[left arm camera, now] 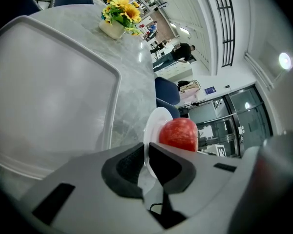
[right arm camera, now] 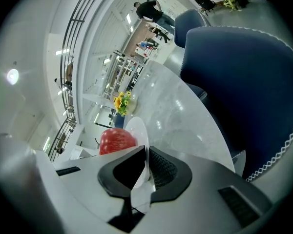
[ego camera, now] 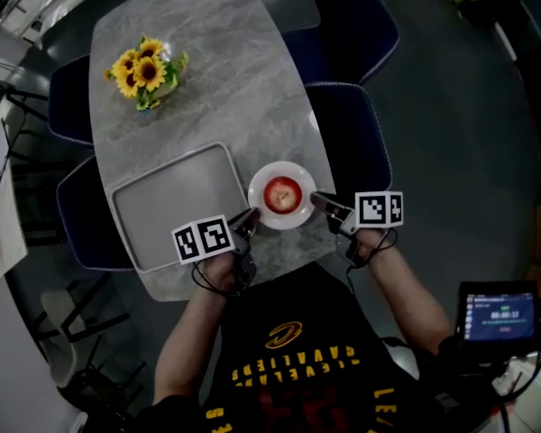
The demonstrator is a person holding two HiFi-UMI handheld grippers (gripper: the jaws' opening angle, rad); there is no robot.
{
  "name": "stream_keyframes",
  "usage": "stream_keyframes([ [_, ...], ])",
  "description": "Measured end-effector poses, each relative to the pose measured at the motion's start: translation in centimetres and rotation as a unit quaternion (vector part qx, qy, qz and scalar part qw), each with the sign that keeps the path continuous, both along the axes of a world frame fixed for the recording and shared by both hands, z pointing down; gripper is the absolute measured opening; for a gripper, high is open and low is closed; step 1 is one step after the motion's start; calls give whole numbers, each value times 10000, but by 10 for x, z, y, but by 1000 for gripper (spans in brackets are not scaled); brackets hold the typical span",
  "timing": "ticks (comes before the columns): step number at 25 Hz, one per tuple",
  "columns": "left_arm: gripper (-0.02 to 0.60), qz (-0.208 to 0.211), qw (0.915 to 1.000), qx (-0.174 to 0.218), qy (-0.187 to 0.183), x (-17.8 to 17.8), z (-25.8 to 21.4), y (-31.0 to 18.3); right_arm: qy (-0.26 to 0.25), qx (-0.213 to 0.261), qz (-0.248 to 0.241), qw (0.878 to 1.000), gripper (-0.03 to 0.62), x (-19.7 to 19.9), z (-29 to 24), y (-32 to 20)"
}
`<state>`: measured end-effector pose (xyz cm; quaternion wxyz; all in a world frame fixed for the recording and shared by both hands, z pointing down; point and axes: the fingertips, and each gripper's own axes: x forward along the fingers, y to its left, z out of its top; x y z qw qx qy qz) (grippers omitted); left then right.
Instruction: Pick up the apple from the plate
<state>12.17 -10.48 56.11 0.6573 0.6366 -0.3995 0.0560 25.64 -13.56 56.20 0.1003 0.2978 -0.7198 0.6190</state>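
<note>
A red apple [ego camera: 282,193] rests on a small white plate [ego camera: 263,213] near the front right part of the grey marble table [ego camera: 207,88]. My left gripper [ego camera: 251,216] is shut on the plate's left rim, and my right gripper [ego camera: 317,198] is shut on its right rim. In the left gripper view the plate [left arm camera: 154,126] stands edge-on between the dark pads of the left gripper [left arm camera: 147,147], with the apple [left arm camera: 179,134] just beyond. In the right gripper view the right gripper [right arm camera: 147,152] pinches the plate [right arm camera: 138,130] beside the apple [right arm camera: 116,140].
A grey tray [ego camera: 176,206] lies on the table just left of the plate. A vase of sunflowers [ego camera: 146,72] stands at the far left. Dark blue chairs [ego camera: 352,133] ring the table. A small screen [ego camera: 498,312] sits at the lower right.
</note>
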Motion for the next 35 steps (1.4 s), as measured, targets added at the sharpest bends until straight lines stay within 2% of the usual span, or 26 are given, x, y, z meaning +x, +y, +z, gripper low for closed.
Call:
stream_keyframes([
  [8,32,148,9997,161,127,13,-19,3,-106,167,-6,9998,32,12,-18,0],
  [21,31,311,9995,76,81,22,-9,4,-6,30,147,9999,34,21,-7,4],
  [35,31,228,9994,54,240,20,-10,7,76,118,136,9998,33,21,-8,5],
])
